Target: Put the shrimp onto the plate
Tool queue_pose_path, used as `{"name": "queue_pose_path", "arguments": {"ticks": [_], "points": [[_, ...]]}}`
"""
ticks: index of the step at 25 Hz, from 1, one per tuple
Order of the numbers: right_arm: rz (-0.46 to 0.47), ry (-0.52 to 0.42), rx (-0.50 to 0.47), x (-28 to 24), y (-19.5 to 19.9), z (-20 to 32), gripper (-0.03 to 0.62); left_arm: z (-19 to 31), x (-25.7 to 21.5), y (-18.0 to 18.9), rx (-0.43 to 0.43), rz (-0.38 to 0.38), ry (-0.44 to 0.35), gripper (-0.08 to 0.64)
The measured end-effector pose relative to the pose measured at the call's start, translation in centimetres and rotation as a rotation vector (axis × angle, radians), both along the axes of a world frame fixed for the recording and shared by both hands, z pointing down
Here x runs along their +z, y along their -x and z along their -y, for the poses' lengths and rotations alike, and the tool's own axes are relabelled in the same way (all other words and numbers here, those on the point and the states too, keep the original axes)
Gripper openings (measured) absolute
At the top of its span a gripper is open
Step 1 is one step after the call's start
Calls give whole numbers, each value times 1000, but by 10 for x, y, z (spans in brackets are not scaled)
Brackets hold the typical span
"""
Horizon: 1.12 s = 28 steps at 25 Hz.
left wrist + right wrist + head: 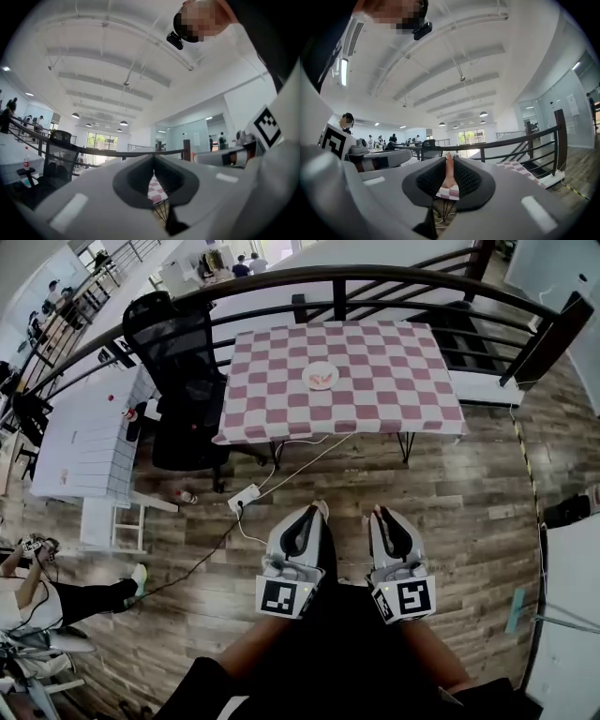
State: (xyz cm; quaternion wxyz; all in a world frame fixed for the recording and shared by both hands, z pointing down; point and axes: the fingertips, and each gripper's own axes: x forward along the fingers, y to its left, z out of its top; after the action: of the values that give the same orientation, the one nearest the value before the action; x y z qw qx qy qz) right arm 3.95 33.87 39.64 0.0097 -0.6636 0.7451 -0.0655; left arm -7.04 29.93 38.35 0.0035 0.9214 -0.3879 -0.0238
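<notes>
The 2 grippers are held low and near, side by side above a wooden floor, and both are pointed toward the far table. The left gripper is seen at the left and the right gripper just beside it at the right; they are close but apart. On each one a cube with square markers is carried at the near end.

In the left gripper view the jaws are closed tip to tip, and nothing is held between them; only a bit of checked cloth is seen through the hole below the tips. In the right gripper view the jaws are drawn close together and a narrow pinkish piece is pinched in the slit between them (it looks like a shrimp, but this cannot be told for sure).

The table is covered with a red and white checked cloth and is placed well apart from the grippers. A white plate is set near the middle of the cloth, and some pink-orange pieces are lying on it; their shape is too small to be made out.

A black office chair is standing just left of the table, and a dark curved railing is seen behind it. A white power strip is lying on the floor between the table and the grippers.
</notes>
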Motion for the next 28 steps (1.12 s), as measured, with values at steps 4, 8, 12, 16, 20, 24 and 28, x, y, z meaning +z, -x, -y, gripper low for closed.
{"name": "queue_pose_path", "arguments": {"ticks": [4, 8, 12, 16, 20, 24, 28], "points": [[-12, 21, 47, 12, -20, 24, 49, 31, 18, -12, 28, -10, 21, 9], [-28, 34, 87, 12, -41, 65, 49, 71, 19, -37, 69, -19, 36, 9], [-43, 55, 86, 11, -47, 120, 49, 116, 20, -54, 94, 8, 59, 8], [-41, 59, 103, 1, -54, 178, 49, 172, 15, -62, 99, 12, 74, 9], [-66, 67, 78, -3, -47, 231, 49, 223, 7, -66, 109, 1, 62, 9], [-81, 59, 62, -8, -42, 279, 49, 271, 5, -64, 100, -10, 67, 9], [-91, 66, 40, -2, -40, 326, 49, 314, 8, -63, 87, -9, 63, 9]]}}
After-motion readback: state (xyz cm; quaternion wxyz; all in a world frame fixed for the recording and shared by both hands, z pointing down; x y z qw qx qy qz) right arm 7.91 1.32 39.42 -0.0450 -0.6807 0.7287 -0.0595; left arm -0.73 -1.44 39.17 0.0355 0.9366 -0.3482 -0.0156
